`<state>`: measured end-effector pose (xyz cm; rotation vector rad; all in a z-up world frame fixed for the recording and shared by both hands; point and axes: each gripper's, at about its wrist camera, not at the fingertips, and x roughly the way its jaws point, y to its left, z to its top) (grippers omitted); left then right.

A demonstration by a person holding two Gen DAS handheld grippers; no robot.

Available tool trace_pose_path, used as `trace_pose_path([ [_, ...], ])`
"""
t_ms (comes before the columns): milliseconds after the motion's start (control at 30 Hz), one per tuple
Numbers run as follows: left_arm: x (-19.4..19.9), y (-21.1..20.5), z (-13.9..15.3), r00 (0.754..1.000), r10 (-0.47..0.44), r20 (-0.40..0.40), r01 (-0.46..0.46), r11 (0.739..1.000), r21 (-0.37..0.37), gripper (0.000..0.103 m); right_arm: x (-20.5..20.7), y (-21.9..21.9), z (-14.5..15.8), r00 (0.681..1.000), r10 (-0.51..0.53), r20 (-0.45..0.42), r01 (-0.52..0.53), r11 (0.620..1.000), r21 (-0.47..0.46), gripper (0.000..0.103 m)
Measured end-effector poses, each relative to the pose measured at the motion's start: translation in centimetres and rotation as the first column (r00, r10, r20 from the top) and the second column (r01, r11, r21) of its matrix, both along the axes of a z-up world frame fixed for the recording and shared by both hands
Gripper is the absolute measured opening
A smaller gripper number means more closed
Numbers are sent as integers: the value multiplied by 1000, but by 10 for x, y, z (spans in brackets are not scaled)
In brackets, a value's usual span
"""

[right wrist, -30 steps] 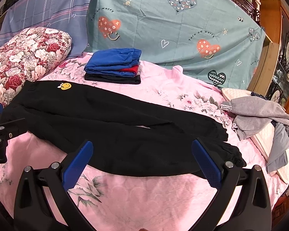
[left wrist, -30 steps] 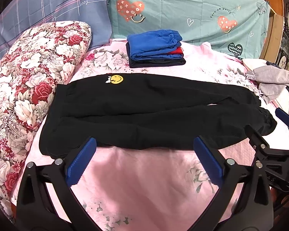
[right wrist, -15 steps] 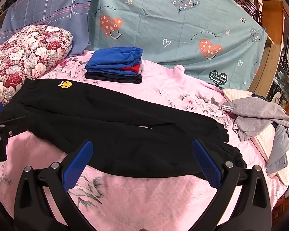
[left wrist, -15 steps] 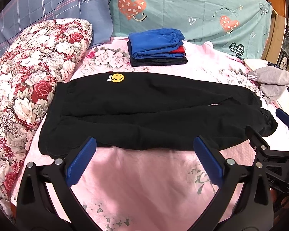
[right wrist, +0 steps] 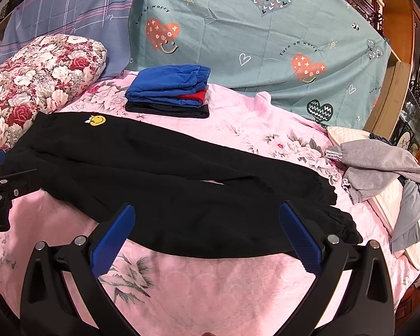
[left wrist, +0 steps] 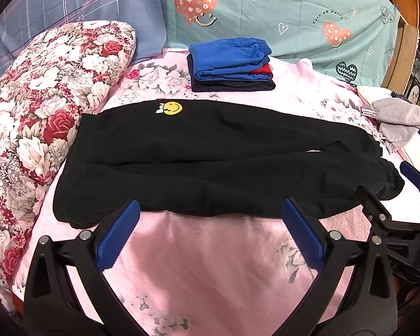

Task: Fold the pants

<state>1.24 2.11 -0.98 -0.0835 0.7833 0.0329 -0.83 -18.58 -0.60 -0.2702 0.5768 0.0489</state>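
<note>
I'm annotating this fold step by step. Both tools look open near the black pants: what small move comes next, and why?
Probably lower both tools onto the near edge of the black pants and close. The left tool sits open near the waist end, the right tool open near the cuffs, and the pants lie flat, unfolded, ungripped.

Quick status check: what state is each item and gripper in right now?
Black pants: spread flat on the bed, unfolded, ungripped.
Folded stack: folded, blue on top.
Grey garment: crumpled, unfolded.
Left gripper: open, empty.
Right gripper: open, empty.
</note>
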Motion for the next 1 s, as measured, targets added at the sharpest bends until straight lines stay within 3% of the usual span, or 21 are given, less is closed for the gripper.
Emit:
trace_pose_path([
  [900, 4, -2, -8, 1000, -7, -23, 7, 1000, -3, 101, -1, 2, -11, 1000, 20, -22, -21, 1000, -13, 102],
  [1000, 9, 2, -14, 998, -33, -53, 32, 999, -27, 101, 1, 1, -11, 1000, 18, -21, -18, 1000, -8, 102],
])
